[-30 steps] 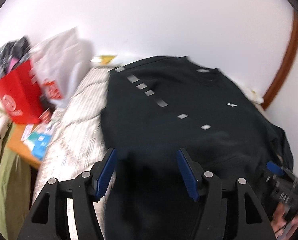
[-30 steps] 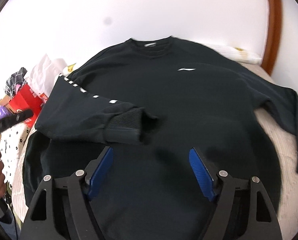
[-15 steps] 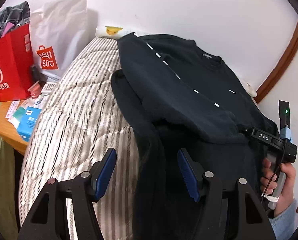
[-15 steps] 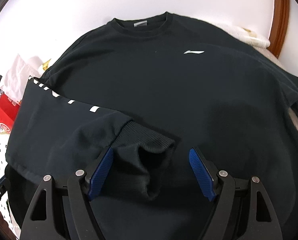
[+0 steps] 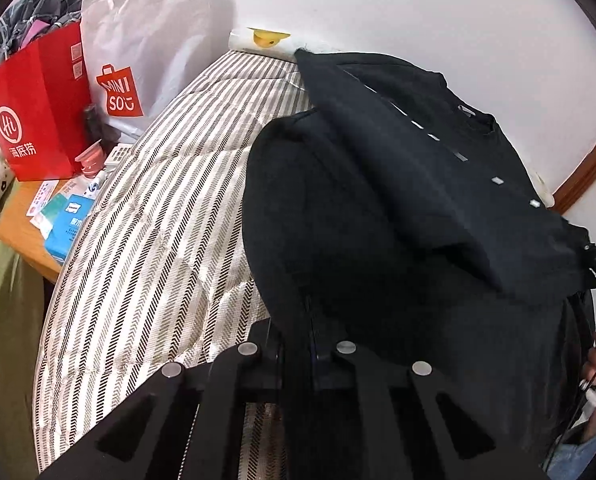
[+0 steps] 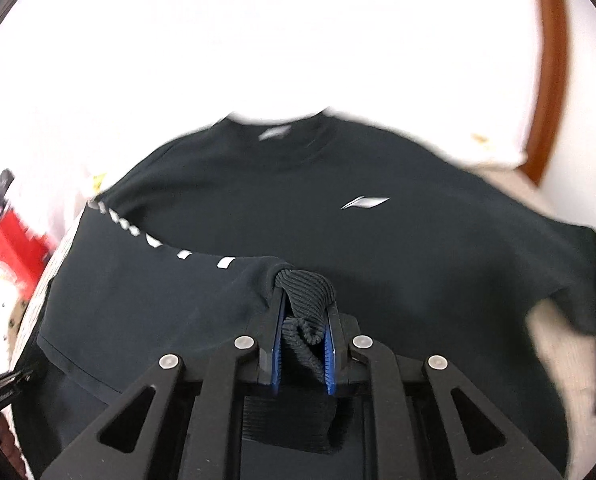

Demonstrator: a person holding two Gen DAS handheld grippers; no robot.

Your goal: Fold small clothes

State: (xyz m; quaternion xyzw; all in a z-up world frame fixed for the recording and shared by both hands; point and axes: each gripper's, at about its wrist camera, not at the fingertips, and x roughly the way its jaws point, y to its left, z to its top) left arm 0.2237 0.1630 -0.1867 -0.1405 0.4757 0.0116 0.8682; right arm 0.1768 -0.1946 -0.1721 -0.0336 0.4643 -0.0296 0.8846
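Observation:
A black sweatshirt [image 6: 282, 200] with a small white chest logo lies spread on a striped bed; it also shows in the left wrist view [image 5: 377, 208]. Its left sleeve [image 6: 146, 280], marked with white dashes, is folded across the body. My right gripper [image 6: 302, 316] is shut on the ribbed sleeve cuff [image 6: 303, 286] and holds it lifted over the chest. My left gripper [image 5: 311, 320] is shut on the sweatshirt's left side edge near the hem, the cloth covering its fingertips.
The striped quilt [image 5: 158, 216] lies bare to the left of the sweatshirt. A red paper bag [image 5: 38, 112], a white Miniso bag [image 5: 138, 48] and small boxes stand on a bedside table at far left. A wooden headboard rim [image 6: 553, 64] curves at right.
Both grippers have closed: the right onto the sleeve cuff, which is now lifted, the left onto the sweatshirt's side edge. The right view has drawn back and is blurred.

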